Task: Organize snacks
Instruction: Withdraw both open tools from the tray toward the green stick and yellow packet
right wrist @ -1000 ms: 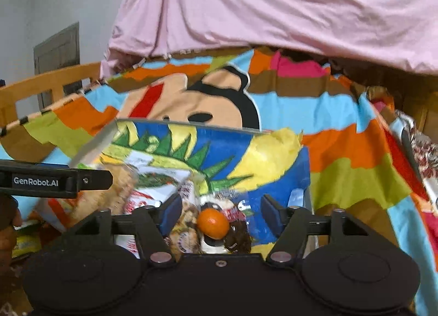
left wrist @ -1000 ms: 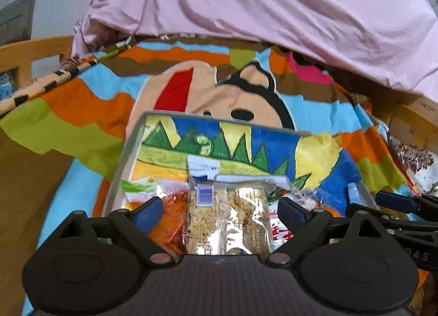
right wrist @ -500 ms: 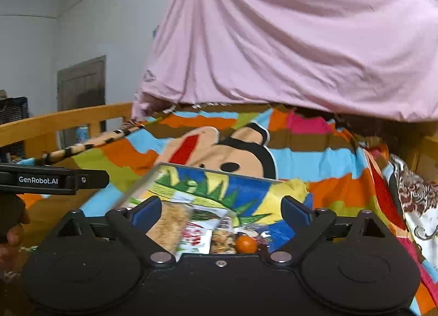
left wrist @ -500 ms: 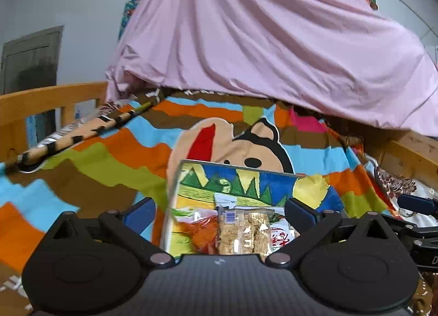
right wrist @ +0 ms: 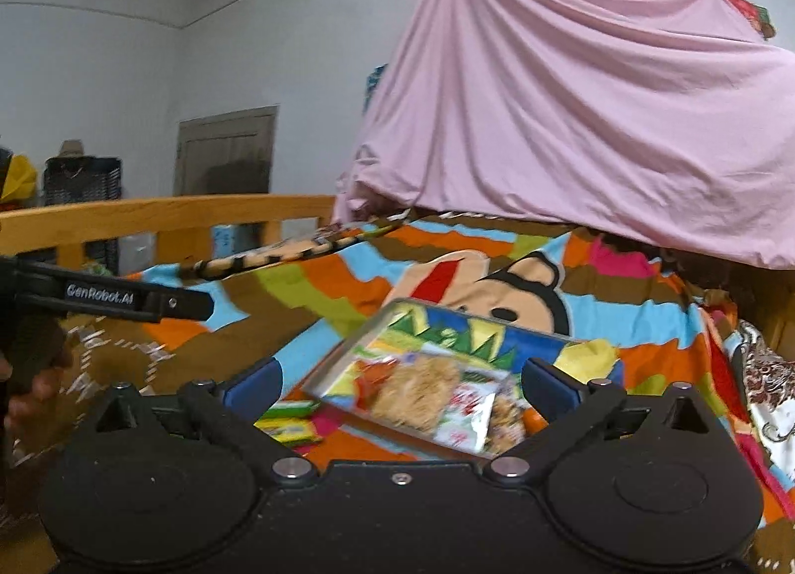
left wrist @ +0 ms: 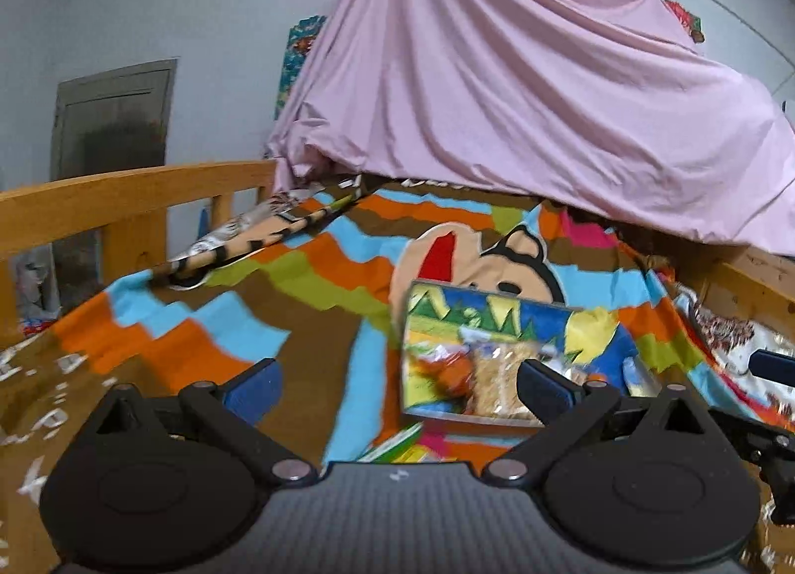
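A shallow tray [left wrist: 447, 320] with a colourful picture on its bottom lies on the bed and holds several snack packs. Among them are a clear pack of pale crispy bars [left wrist: 497, 375] and an orange pack [left wrist: 447, 370]. The right wrist view shows the tray [right wrist: 536, 340], the crispy pack [right wrist: 417, 390] and a red-and-white pack [right wrist: 462, 415]. My left gripper [left wrist: 397, 382] hangs open and empty, back from the tray. My right gripper [right wrist: 402, 377] is opening, nothing between its fingers. A green-yellow packet [right wrist: 288, 417] lies on the blanket in front of the tray.
The bed is covered by a striped cartoon blanket [left wrist: 298, 286]. A wooden rail [left wrist: 124, 196] runs along the left, and a pink sheet [left wrist: 497, 102] hangs over the far end. One finger of the left gripper [right wrist: 124, 298] and the person's hand [right wrist: 30, 375] show at the left.
Both grippers have drawn back and up from the tray, which now looks smaller and farther off. The right jaws have spread wider, away from a small orange snack.
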The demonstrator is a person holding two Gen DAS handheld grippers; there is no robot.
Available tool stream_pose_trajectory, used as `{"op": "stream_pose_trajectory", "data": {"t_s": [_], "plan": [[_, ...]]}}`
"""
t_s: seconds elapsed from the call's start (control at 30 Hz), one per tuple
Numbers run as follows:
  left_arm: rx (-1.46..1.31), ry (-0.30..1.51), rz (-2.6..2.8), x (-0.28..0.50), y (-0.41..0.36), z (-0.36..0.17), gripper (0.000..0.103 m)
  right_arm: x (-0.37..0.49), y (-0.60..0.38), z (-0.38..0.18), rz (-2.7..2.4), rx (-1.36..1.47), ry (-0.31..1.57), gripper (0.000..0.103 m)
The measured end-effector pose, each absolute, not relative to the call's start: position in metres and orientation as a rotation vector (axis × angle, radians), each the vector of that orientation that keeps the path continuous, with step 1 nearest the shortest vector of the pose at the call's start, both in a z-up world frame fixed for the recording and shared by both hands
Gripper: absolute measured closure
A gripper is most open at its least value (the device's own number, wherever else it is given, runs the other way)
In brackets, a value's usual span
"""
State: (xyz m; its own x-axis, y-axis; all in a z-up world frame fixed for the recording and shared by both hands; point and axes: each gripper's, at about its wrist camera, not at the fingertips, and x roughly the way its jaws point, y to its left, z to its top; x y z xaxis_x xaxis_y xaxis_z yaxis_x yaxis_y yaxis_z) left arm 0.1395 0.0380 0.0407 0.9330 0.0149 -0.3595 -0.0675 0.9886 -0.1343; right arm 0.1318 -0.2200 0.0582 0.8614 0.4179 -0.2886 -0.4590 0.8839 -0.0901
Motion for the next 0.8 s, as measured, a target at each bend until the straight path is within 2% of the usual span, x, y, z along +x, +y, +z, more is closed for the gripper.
{"op": "stream_pose_trajectory", "data": {"t_s": [0.4, 0.8], "plan": [[-0.071, 0.459, 0.048, 0.088, 0.055, 0.029, 0.001, 0.096, -0.198, 0.032, 0.491, -0.140, 0.382, 0.001], [-0.049, 0.552, 0.056, 0.084, 0.064, 0.002, 0.001, 0.093, -0.196, 0.008, 0.457, -0.146, 0.485, 0.001]]}}
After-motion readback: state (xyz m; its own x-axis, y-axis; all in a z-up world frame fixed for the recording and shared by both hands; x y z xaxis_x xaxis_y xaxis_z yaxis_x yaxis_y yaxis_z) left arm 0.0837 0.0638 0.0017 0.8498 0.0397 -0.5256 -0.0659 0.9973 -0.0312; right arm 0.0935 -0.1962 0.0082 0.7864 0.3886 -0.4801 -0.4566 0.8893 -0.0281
